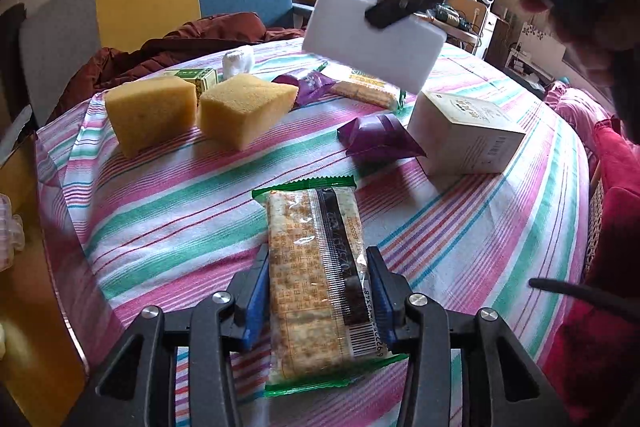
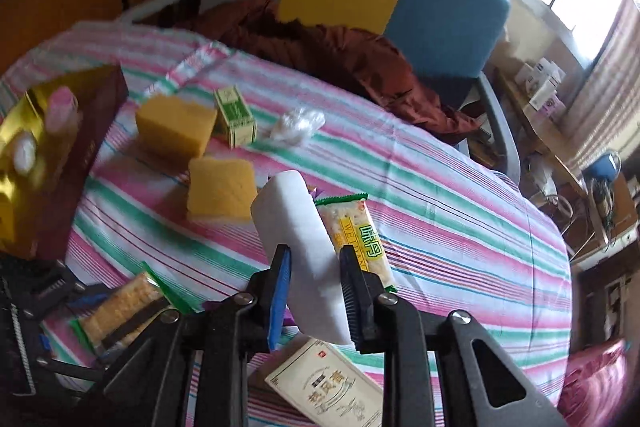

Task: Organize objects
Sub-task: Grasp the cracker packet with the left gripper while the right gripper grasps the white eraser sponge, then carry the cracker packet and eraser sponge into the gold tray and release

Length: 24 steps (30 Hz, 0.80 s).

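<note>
We see the left gripper (image 1: 318, 291) low over the striped bench (image 1: 480, 227), its blue-padded fingers (image 1: 256, 291) pinching a cracker packet (image 1: 316, 287) from both sides; the packet has green crimped ends and a barcode near the gripper, and its far end reaches out over the cloth. The right gripper (image 2: 316, 267) is pressed together on a white foam block (image 2: 298, 227), which it holds up off the bench; in the left wrist view that block (image 1: 372, 39) hangs in the air above the far items, with one dark finger (image 1: 400, 7) of the right gripper across its upper edge. On the bench beyond the left gripper sit two yellow sponges (image 1: 154, 111), just beside each other but apart, with a small green box (image 1: 196, 77) behind them and a crumpled white wrapper (image 1: 239, 61) farther back. To the right of the sponges lie two purple sachets (image 1: 378, 137), a second cracker packet (image 1: 368, 89) under the raised block, and a white carton (image 1: 466, 133) with printed sides. In the right wrist view that carton (image 2: 328, 387) is directly below the right gripper, the second cracker packet (image 2: 356, 239) shows just beside the foam block, and a dark red box with a gold lining (image 2: 60, 147) stands at the left edge of the bench, holding small pale items. A brown garment (image 2: 340, 55) is heaped at the far edge before a chair (image 2: 440, 19) with grey, yellow and blue panels.
</note>
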{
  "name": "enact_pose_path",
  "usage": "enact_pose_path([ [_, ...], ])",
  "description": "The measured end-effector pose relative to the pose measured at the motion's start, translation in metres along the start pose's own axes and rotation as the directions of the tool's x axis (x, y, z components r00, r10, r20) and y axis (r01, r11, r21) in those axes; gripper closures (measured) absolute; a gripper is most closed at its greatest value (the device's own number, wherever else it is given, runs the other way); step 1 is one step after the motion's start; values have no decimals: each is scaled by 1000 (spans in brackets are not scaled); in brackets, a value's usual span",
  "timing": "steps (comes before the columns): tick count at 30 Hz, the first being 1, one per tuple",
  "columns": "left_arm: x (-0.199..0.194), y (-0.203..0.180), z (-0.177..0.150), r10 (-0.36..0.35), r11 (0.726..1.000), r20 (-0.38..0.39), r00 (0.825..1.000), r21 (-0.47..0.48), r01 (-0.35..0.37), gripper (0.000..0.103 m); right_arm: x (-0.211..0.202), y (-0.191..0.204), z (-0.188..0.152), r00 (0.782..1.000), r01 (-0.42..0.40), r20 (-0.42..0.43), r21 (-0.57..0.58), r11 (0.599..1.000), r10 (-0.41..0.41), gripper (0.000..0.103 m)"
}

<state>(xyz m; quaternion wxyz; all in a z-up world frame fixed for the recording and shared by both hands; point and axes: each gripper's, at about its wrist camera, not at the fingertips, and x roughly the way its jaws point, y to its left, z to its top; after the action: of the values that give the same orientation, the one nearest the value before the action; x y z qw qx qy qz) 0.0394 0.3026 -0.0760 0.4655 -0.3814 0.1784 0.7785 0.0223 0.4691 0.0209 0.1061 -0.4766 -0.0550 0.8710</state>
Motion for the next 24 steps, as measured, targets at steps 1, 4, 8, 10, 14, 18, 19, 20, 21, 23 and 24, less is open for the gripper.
enact_pose_path([
  [1, -3, 0, 0, -7, 1000, -7, 1000, -7, 7, 58, -7, 0, 0, 1000, -5, 15, 19, 1000, 5, 79],
  [4, -18, 0, -1, -20, 1000, -5, 1000, -15, 20, 58, -24, 4, -5, 998, -30, 59, 66, 997, 26, 79],
  [8, -56, 5, -5, -31, 999, 40, 999, -35, 33, 58, -40, 10, -6, 991, -78, 114, 125, 989, 64, 79],
  [10, -74, 13, -6, -30, 997, 59, 998, -66, 34, 58, -43, 18, -6, 987, -117, 128, 146, 982, 99, 79],
  [14, -115, 37, -10, 9, 990, 118, 993, -141, 8, 58, -45, 46, -1, 973, -199, 146, 154, 968, 176, 79],
  [18, -152, 73, -20, 81, 971, 159, 984, -236, -41, 58, -49, 79, 9, 947, -299, 169, 142, 944, 275, 79],
  [19, -163, 85, -24, 107, 962, 170, 980, -268, -58, 58, -51, 88, 11, 939, -322, 174, 135, 937, 298, 79],
  [20, -170, 94, -28, 129, 954, 175, 976, -290, -74, 58, -52, 99, 14, 930, -346, 177, 122, 930, 323, 79],
  [21, -177, 106, -33, 156, 944, 178, 972, -316, -94, 58, -53, 109, 16, 921, -368, 177, 109, 923, 347, 79],
  [23, -191, 130, -44, 215, 916, 174, 961, -378, -137, 58, -53, 130, 21, 903, -412, 173, 84, 907, 394, 79],
  [24, -194, 139, -48, 236, 904, 170, 957, -400, -152, 58, -51, 143, 23, 892, -436, 167, 72, 897, 420, 79],
])
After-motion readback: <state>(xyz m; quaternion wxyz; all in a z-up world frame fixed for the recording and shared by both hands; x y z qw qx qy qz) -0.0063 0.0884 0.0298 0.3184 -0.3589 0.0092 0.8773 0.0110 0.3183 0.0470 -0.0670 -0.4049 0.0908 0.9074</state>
